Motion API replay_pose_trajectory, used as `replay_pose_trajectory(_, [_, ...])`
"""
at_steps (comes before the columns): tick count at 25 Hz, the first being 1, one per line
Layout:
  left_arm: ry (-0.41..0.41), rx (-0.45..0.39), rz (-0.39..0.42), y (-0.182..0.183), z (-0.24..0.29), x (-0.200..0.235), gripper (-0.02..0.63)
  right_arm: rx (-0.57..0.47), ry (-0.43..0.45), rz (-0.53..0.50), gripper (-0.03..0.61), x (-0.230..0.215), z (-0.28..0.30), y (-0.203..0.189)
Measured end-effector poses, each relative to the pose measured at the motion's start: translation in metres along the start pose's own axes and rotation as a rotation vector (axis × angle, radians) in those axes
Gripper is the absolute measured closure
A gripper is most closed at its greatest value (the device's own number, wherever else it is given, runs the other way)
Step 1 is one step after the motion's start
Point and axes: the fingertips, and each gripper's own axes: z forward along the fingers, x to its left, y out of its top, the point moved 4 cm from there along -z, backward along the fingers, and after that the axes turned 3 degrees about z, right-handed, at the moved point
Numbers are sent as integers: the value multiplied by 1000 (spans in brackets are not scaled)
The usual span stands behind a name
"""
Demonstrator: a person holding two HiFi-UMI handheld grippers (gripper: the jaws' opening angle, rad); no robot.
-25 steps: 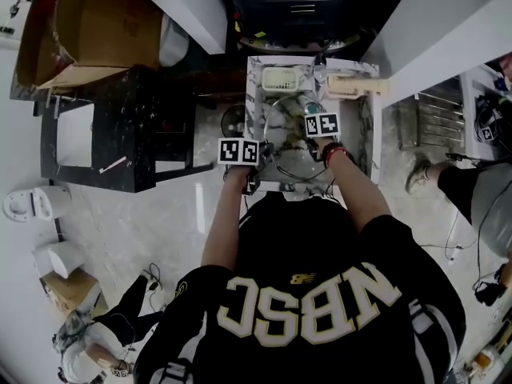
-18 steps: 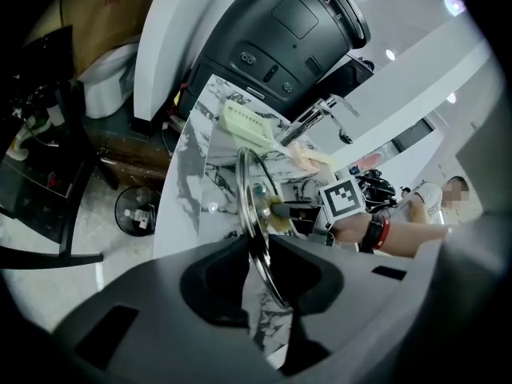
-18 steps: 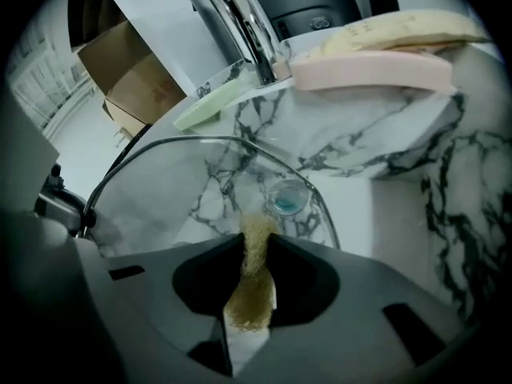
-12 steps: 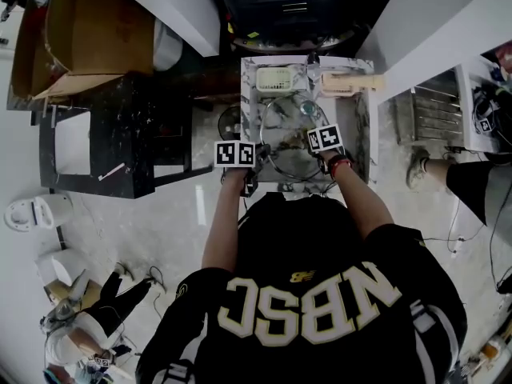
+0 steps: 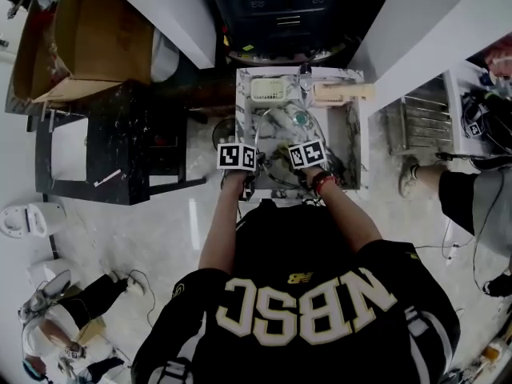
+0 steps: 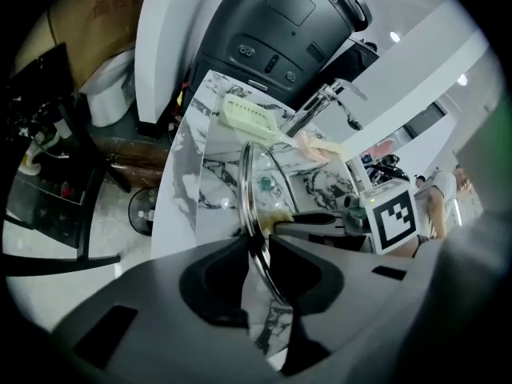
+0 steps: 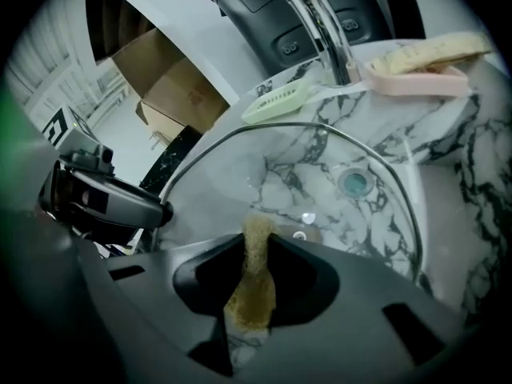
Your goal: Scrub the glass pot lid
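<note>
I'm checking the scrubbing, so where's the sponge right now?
In the right gripper view, the sponge is pinched in the jaws of the right gripper, its tip against the glass lid above the marble sink.

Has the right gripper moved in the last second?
Yes. The right gripper, shut on the sponge, has drawn back from the drain toward the near rim of the sink.
</note>
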Motion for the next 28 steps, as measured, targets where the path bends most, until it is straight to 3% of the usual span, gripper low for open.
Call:
replay_pose_trajectory(4, [23,27,36,-1,8,-7,523,-34,59,30,488,8,-10,4])
replay_pose_trajectory(13, [70,119,-11,-18,43,-6,514,-219,-6,104,488,-16,-58,22])
replay_pose_trajectory(20, [122,153,72,-6,60,-10,518,-324,-56,160,488,-35,-92,28])
replay_pose_trajectory(28, [172,199,125,-17,87,-5,514,-356,-76,185,486,-42,-111,22])
